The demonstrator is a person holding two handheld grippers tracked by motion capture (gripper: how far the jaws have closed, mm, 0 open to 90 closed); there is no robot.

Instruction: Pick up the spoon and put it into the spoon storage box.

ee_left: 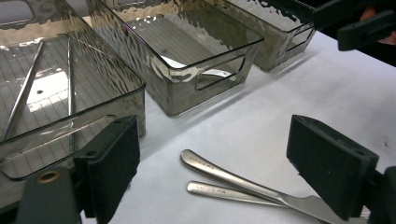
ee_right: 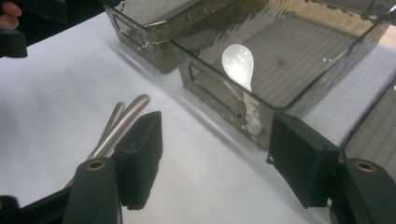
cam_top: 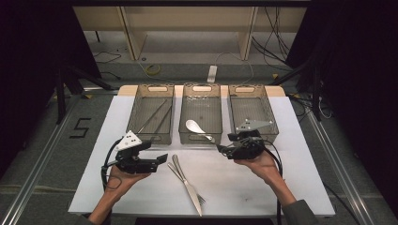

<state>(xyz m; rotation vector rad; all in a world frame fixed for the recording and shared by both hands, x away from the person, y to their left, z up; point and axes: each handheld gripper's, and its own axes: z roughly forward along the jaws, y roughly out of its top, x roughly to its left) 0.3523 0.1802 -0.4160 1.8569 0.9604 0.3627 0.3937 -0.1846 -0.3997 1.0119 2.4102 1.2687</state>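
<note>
A knife and fork lie crossed near the bench's front edge, handles pointing away, nearer the left gripper than the right gripper, both agape and empty.

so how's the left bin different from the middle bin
The left bin holds two thin metal rods; the middle bin holds one white spoon. The rods lie along the bin floor, while the spoon's handle leans toward the near wall. Both are smoky, see-through, with handle cutouts.
</note>
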